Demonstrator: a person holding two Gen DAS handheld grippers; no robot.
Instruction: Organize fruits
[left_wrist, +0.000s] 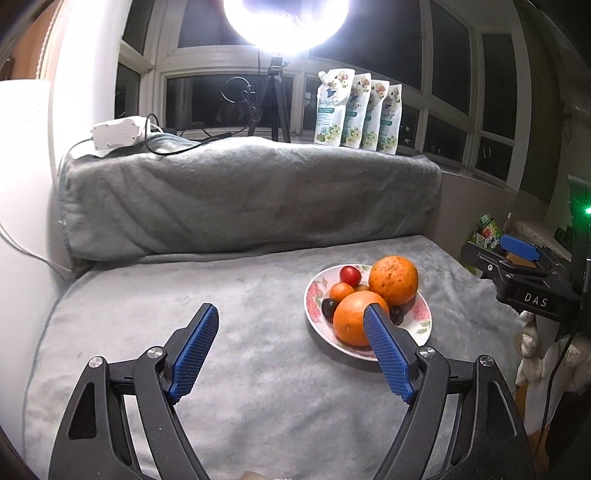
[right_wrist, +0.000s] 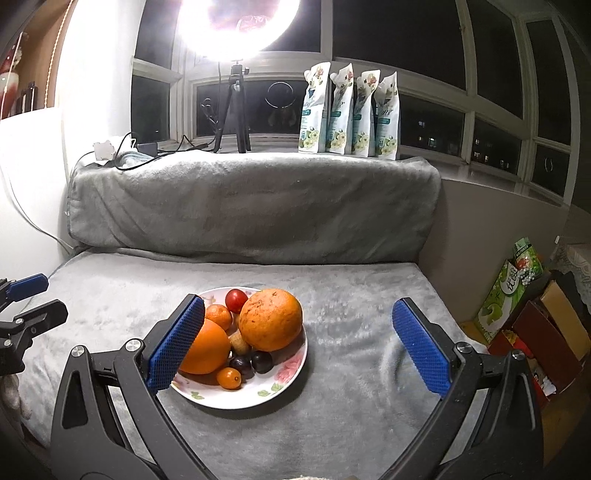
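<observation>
Fruits on floral plate | both grippers spread (empty) | right gripper label "DAS"

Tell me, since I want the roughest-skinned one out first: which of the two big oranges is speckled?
The rear orange, beside the red tomato; the front orange looks smooth.

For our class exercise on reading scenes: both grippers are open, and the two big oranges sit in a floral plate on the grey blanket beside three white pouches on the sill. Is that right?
Not quite. Four pouches stand there, as the right wrist view shows. The left gripper and right gripper are open, and both oranges sit in the floral plate on the grey blanket.
</observation>
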